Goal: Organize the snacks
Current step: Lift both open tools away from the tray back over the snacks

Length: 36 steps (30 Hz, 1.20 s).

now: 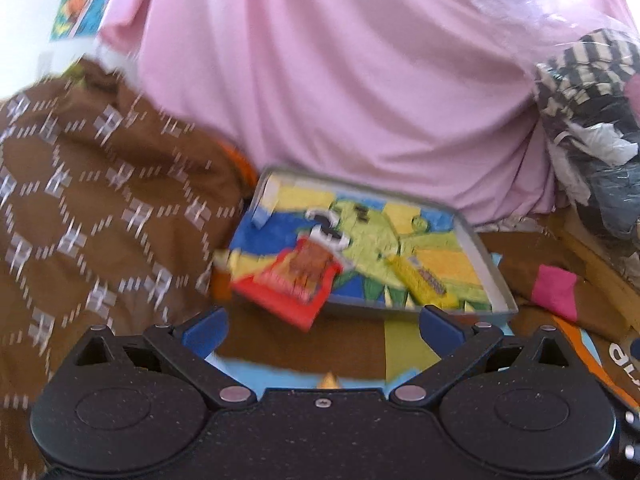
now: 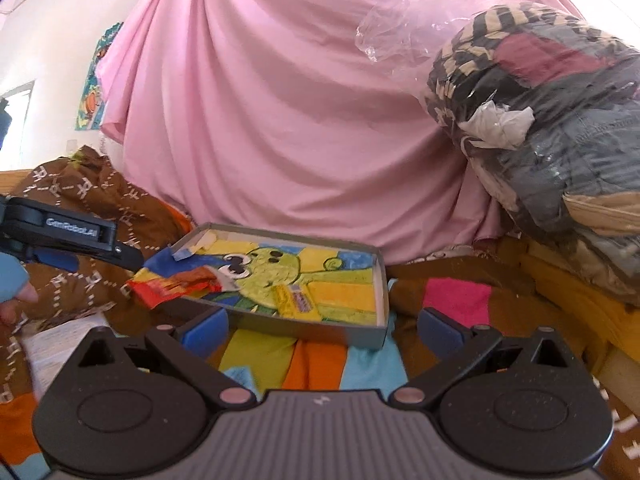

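Observation:
A shallow grey tray (image 1: 498,280) (image 2: 382,280) lined with a cartoon picture sits on a colourful bedspread. A yellow snack bar (image 1: 424,282) (image 2: 296,300) lies inside it near the front wall. A red snack packet (image 1: 296,282) (image 2: 176,284) hangs over the tray's near-left corner, half in and half out. My left gripper (image 1: 323,330) (image 2: 128,258) is open just short of the packet, not touching it. My right gripper (image 2: 322,330) is open and empty in front of the tray's front wall.
A pink sheet (image 2: 300,120) hangs behind the tray. Brown patterned cloth (image 1: 100,208) is heaped on the left. A clear plastic bag of clothes (image 2: 552,128) is stacked at the right, with a pink patch (image 2: 456,296) beside the tray. A blue-sleeved hand (image 2: 12,284) shows at the far left.

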{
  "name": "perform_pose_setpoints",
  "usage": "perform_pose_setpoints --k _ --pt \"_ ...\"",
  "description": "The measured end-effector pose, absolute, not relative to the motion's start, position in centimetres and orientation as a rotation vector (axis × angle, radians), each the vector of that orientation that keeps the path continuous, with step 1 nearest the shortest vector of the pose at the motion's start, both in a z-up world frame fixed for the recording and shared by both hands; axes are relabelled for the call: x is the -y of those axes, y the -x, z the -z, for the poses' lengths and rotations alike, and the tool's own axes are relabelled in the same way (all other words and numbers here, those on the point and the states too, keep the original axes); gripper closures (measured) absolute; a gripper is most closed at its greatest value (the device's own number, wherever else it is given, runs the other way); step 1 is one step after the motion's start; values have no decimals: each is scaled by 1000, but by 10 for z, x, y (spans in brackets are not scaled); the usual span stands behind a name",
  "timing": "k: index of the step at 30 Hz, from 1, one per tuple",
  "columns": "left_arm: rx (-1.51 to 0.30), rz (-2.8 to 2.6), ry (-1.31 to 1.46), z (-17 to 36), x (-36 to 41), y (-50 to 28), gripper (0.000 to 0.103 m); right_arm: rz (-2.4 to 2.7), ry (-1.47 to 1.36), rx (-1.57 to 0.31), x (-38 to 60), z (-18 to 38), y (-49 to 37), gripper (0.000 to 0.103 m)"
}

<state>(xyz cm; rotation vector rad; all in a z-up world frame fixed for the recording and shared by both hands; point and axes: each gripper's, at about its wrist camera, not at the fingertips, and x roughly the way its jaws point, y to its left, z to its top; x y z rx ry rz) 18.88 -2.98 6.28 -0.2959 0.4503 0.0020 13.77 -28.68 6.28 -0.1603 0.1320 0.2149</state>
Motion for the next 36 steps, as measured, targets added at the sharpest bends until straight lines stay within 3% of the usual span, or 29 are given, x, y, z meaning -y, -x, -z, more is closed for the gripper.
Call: perform_pose_setpoints --k 15,36 --pt "-619 -61 428 -26 29 -120 1 -271 184 -274 278 -34 -75 0" --pt "-859 -108 337 31 27 -113 2 -353 189 -543 258 18 -83 0"
